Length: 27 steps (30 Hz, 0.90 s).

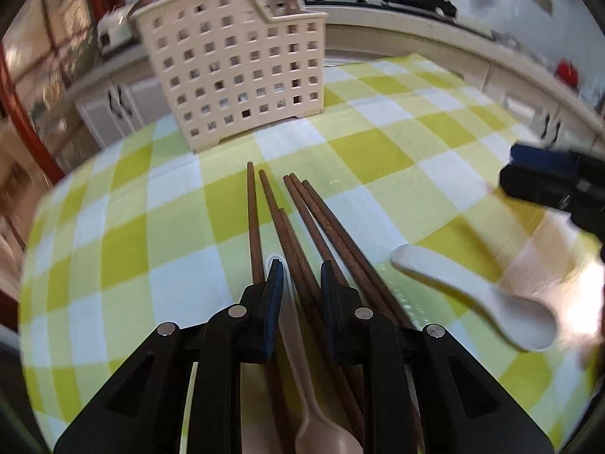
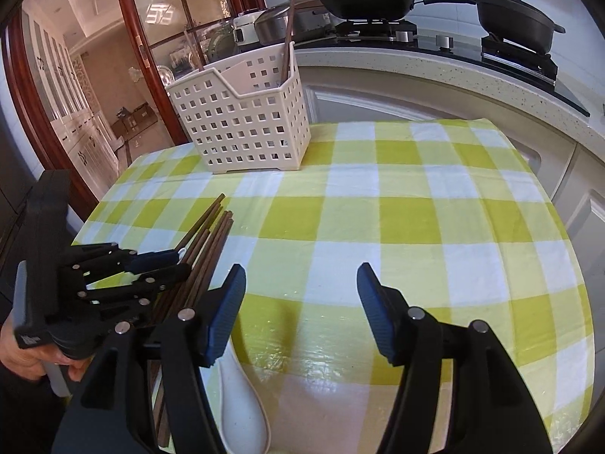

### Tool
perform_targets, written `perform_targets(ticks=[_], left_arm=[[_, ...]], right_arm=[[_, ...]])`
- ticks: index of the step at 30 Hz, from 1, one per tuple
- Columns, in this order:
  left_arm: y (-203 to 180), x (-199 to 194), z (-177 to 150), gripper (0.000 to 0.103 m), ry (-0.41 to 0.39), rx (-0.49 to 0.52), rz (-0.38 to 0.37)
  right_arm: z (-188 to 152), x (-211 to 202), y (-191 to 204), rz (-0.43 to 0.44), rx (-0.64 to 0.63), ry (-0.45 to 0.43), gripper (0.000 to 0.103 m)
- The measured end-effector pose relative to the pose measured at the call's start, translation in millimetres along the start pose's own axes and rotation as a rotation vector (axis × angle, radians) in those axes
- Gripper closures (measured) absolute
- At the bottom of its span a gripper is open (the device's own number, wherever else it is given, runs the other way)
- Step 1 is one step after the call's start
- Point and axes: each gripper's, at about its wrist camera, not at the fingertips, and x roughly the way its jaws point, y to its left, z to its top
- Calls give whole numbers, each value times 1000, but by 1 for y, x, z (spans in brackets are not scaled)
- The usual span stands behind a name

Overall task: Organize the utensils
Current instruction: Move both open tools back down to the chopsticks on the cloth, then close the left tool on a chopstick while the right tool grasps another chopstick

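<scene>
Several brown wooden chopsticks [image 1: 302, 227] lie on the checked tablecloth, pointing toward a cream perforated utensil holder [image 1: 234, 75] at the back; they also show in the right wrist view [image 2: 204, 242]. My left gripper [image 1: 301, 278] hangs low over them, its fingers narrowly apart around a couple of chopsticks and the handle of a beige spoon [image 1: 314, 408]; I cannot tell whether it grips them. A white ceramic spoon [image 1: 487, 299] lies to the right. My right gripper [image 2: 300, 299] is open and empty above the cloth, with the white spoon [image 2: 238, 401] under its left finger. The holder [image 2: 242, 117] has one chopstick [image 2: 288, 34] standing in it.
The table has a yellow-green and white checked cloth [image 2: 397, 208]. Behind it runs a kitchen counter [image 2: 453, 68] with a stove, a black pan [image 2: 366, 3] and a black pot [image 2: 518, 15]. A red-framed glass door [image 2: 124, 56] stands at the left.
</scene>
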Motion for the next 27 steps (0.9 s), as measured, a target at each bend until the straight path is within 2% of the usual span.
perform_targets(ticks=[2,11,12,13,15,18,23,27], left_arm=[[10,-1,1,89,9,-34,-11],[57,-14,-20,89,3,-79,-27],[61,-15,-22,89,0,-83,-31],[63,-15,-23,89,-3,-84,-38],[69,-16,-26,89,-9,-88,-51],[72,-16,-27,89,-15,-86,-58],[84,-17,-31,89,-29,-130,-112],[92,-18,-31,89,-36,-179,-147]], right_arm=[[0,-1,3,2,-6,0,44],[1,6,31,30,-74,32,44],[1,9,38,36,-87,41,47],[0,12,43,38,-98,49,54],[-1,22,58,53,-129,83,59],[-2,35,72,64,-153,111,63],[3,59,81,62,-149,153,70],[6,75,85,54,-166,177,84]])
